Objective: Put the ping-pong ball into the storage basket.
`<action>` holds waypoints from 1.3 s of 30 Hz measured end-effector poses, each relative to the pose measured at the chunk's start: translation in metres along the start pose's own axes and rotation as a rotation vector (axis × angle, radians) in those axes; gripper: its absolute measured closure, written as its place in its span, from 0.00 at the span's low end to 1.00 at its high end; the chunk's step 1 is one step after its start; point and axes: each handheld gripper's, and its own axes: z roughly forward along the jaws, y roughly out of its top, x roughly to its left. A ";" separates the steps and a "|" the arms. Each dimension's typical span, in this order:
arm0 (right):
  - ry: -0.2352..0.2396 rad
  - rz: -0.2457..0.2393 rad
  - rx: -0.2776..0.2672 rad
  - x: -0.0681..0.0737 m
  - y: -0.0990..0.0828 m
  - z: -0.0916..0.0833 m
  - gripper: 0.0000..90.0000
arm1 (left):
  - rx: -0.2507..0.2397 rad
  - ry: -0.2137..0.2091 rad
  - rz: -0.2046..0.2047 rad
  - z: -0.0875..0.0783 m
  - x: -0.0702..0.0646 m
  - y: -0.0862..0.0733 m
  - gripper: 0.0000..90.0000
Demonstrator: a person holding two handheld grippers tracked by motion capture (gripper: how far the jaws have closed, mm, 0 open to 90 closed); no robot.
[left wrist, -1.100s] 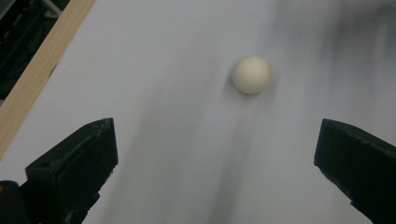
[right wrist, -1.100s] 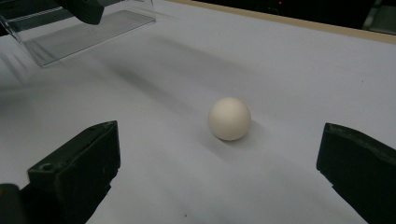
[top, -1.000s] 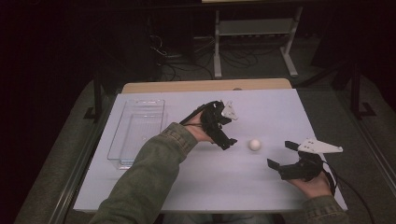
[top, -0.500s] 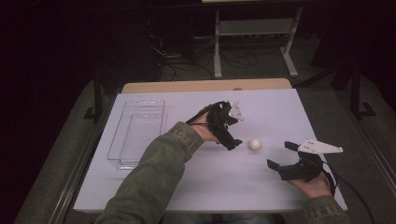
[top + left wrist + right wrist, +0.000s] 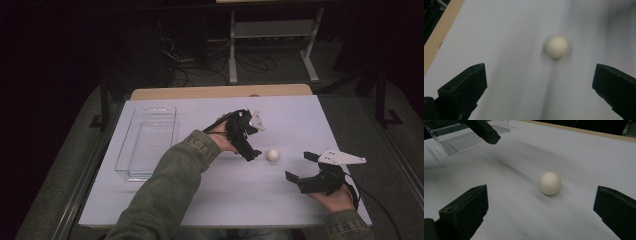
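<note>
A small, cream-white, matte round ball (image 5: 272, 155) is seen resting on the pale lavender-white table (image 5: 200, 200), towards the middle of its right half. The left claw (image 5: 252, 152), black with a small pale three-cornered plate on top, is held just beside the ball on its left side, with its tips pointed down towards the table; no contact with the ball is visible. In the left gripper view the ball (image 5: 557, 46) is seen ahead of the two black jaws and between their lines, and the jaws are spread wide apart with nothing between them.

The right claw (image 5: 300, 167), black with a long pale plate on top, is held low near the right edge of the table, near the ball but apart from it, and is pointed towards it. Its jaws are likewise spread wide and grip nothing. In the right gripper view the ball (image 5: 549, 183) is seen lying between and beyond the jaws, and a black jaw of the left claw is seen above it at the upper left.

A clear, rectangular plastic tray (image 5: 131, 150) is seen on the left part of the table, well apart from the ball, with nothing visible inside it
</note>
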 end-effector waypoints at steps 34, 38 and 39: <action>0.016 -0.008 0.011 0.000 0.000 0.001 0.00 | 0.061 -0.091 0.069 0.054 -0.003 0.014 0.00; 0.015 -0.010 0.012 -0.001 0.000 0.001 0.00 | 0.060 -0.104 0.076 0.059 -0.005 0.017 0.00; 0.015 -0.010 0.011 0.000 0.000 0.001 0.00 | 0.062 -0.109 0.082 0.060 -0.005 0.017 0.00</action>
